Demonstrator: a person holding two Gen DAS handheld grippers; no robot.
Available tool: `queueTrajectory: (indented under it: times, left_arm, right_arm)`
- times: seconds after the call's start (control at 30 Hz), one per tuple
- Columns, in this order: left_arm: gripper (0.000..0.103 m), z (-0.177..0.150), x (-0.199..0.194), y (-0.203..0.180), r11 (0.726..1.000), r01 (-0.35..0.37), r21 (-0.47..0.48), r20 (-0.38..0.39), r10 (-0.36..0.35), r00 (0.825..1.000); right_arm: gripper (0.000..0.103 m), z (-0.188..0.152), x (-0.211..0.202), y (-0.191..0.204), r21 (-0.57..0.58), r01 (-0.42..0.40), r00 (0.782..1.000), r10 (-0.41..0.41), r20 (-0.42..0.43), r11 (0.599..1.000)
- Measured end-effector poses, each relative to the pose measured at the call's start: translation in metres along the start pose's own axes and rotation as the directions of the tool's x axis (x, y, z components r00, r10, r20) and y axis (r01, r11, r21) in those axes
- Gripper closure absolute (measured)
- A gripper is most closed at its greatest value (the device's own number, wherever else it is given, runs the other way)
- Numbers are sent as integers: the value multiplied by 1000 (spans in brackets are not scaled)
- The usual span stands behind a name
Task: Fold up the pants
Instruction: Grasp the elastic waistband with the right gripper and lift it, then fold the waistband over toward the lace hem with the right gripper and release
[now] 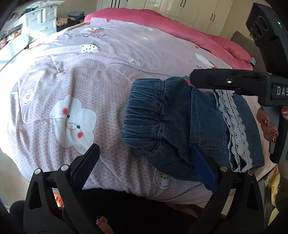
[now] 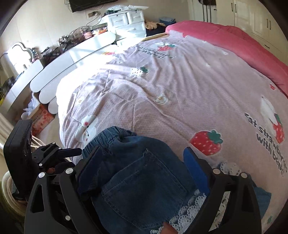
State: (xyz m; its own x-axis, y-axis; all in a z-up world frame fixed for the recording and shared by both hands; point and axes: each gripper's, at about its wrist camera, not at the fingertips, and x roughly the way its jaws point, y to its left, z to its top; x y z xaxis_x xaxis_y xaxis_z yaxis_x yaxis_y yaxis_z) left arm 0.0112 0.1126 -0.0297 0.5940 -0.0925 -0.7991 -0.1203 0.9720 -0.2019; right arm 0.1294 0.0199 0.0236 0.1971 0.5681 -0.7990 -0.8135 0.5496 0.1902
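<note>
Small dark blue denim pants [image 1: 180, 126] with an elastic waistband and white lace trim [image 1: 235, 124] lie folded on the pink printed bedspread [image 1: 90, 81], near its front edge. My left gripper [image 1: 145, 162] is open; its right finger rests at the pants' near edge, its left finger over bare bedspread. The right gripper's body [image 1: 234, 81] shows above the pants in the left wrist view. In the right wrist view the pants [image 2: 136, 176], back pocket up, lie between the spread fingers of my right gripper [image 2: 142, 158], which is open. The left gripper shows there too [image 2: 54, 154].
A pink quilt [image 1: 180, 23] is bunched along the far side of the bed. A white drawer unit [image 2: 126, 21] and a cluttered white dresser [image 2: 63, 54] stand to the left. White wardrobes [image 1: 189, 9] line the back wall. A box [image 2: 41, 118] sits on the floor.
</note>
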Motion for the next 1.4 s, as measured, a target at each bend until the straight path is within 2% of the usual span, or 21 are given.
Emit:
queueTrajectory:
  times: [0.2, 0.27, 0.3, 0.37, 0.43, 0.57, 0.7, 0.8, 0.87, 0.9, 0.93, 0.97, 1.03, 1.07, 1.13, 1.27, 1.4]
  left_arm:
    - [10, 0, 4, 4, 999, 22, -23, -17, -22, 1000]
    - [10, 0, 5, 5, 999, 24, -25, -19, -24, 1000]
    - [10, 1, 6, 5, 999, 31, -22, -19, -31, 999]
    - [10, 2, 7, 6, 999, 37, -31, -24, -38, 999]
    - [10, 3, 9, 9, 998, 47, -42, -32, -48, 998]
    - [10, 7, 16, 10, 997, 59, -50, -53, -62, 997]
    - [10, 11, 16, 9, 994, 83, -67, -28, -85, 996]
    - [10, 17, 13, 12, 976, 183, -115, 37, -179, 983]
    - [10, 22, 16, 13, 945, 287, -158, 60, -281, 958]
    - [10, 23, 19, 13, 923, 348, -163, 66, -342, 937]
    - [20, 25, 23, 11, 899, 399, -182, 63, -394, 917]
    - [33, 26, 25, 8, 887, 419, -194, 63, -415, 908]
    - [47, 29, 27, 0, 875, 445, -192, 54, -443, 895]
    - [52, 31, 26, -6, 864, 467, -190, 52, -466, 883]
    - [55, 34, 22, -18, 856, 487, -172, 47, -487, 872]
    - [55, 41, 15, -50, 880, 465, -101, 36, -464, 885]
    - [55, 46, 17, -81, 906, 423, -33, 18, -423, 906]
  right_arm:
    - [13, 17, 44, 0, -41, -59, 992, 54, -111, 997]
    - [16, 20, 55, -3, -24, -105, 985, 101, -140, 994]
    - [20, 20, 60, -4, -10, -131, 980, 128, -150, 991]
    - [46, 18, 68, -7, 26, -191, 966, 192, -171, 981]
    - [56, 16, 68, -5, 27, -209, 963, 211, -166, 977]
    - [68, 15, 53, -9, 53, -235, 963, 240, -124, 971]
    - [71, 14, 24, -15, 64, -289, 955, 292, -57, 955]
    - [72, 12, -3, -22, 58, -323, 946, 324, 0, 944]
    - [72, 9, -17, -25, 54, -329, 944, 328, 20, 943]
    - [72, 7, -26, -29, 54, -332, 943, 331, 34, 942]
    - [72, 6, -31, -31, 53, -332, 943, 330, 44, 942]
    - [72, 4, -38, -35, 50, -330, 943, 327, 58, 943]
    - [72, -1, -51, -42, 51, -327, 943, 323, 78, 944]
    - [72, -4, -58, -47, 53, -319, 945, 314, 89, 946]
    - [72, -10, -68, -55, 57, -319, 944, 312, 107, 946]
    - [72, -26, -91, -77, 72, -302, 946, 289, 146, 951]
    - [72, -45, -103, -97, 98, -282, 950, 263, 168, 955]
